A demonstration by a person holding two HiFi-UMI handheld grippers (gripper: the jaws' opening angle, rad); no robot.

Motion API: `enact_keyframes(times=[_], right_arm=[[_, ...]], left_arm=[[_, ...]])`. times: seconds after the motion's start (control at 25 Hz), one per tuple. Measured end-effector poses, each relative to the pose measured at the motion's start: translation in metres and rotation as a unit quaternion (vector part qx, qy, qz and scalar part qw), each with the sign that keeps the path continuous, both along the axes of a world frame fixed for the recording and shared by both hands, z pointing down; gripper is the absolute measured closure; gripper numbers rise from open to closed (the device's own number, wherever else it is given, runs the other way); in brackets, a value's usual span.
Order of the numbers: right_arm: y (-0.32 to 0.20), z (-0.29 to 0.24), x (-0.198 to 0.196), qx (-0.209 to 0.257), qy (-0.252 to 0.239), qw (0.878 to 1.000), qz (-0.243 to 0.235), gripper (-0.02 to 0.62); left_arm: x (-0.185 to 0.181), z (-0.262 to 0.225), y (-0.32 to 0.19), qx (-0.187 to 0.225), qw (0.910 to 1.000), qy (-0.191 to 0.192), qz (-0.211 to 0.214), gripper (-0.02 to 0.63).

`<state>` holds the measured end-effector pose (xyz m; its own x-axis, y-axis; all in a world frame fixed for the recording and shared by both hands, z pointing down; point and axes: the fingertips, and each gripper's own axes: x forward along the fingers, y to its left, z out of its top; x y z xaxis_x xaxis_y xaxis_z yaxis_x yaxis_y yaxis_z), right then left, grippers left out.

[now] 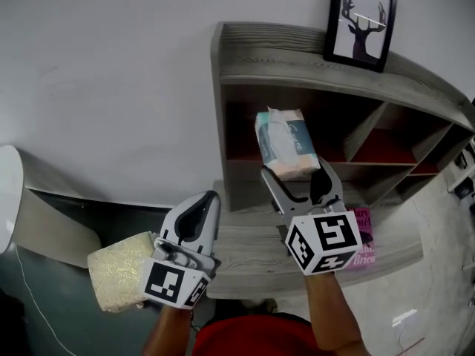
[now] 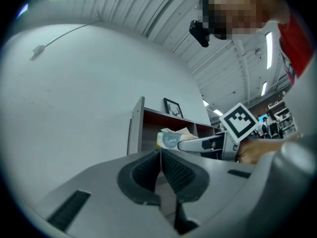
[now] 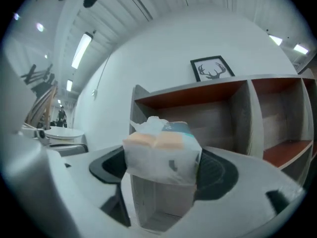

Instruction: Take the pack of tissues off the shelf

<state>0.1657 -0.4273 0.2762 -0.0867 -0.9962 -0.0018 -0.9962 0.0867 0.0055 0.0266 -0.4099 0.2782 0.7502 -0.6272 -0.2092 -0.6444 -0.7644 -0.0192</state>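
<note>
The pack of tissues (image 1: 286, 143), white with a teal label and a peach end, is in front of the grey wooden shelf's (image 1: 297, 73) left compartment, clear of its board. My right gripper (image 1: 295, 170) is shut on its lower end, and both pads press its sides. In the right gripper view the pack (image 3: 161, 150) fills the gap between the jaws of the right gripper (image 3: 161, 168). My left gripper (image 1: 210, 197) hangs lower left, shut and empty. In the left gripper view its pads meet at the left gripper's (image 2: 161, 155) tip, with the pack (image 2: 171, 139) beyond.
A framed deer picture (image 1: 360, 21) stands on top of the shelf. A pink book (image 1: 364, 237) lies on the lower board (image 1: 245, 254) to the right. A beige textured block (image 1: 122, 269) sits by my left gripper. A white round table (image 1: 7, 191) is at far left.
</note>
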Motion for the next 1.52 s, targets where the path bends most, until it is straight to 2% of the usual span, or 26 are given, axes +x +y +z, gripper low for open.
enact_keyframes(times=[0.32, 0.6, 0.88, 1.52], right_arm=[[0.078, -0.016, -0.003, 0.035, 0.014, 0.997, -0.066, 0.195], [0.119, 0.001, 0.005, 0.047, 0.008, 0.996, -0.08, 0.201], [0.132, 0.018, 0.01, 0.037, 0.001, 0.996, -0.08, 0.207], [0.131, 0.015, 0.012, 0.04, 0.018, 0.996, -0.077, 0.207]], left_arm=[[0.02, -0.017, 0.04, 0.025, 0.9997, -0.002, -0.001, 0.594], [0.025, -0.022, 0.06, 0.04, 0.9991, -0.011, -0.012, 0.594], [0.024, -0.014, 0.061, 0.027, 0.9992, -0.015, -0.024, 0.594], [0.039, -0.013, 0.058, 0.028, 0.9994, -0.016, -0.015, 0.594]])
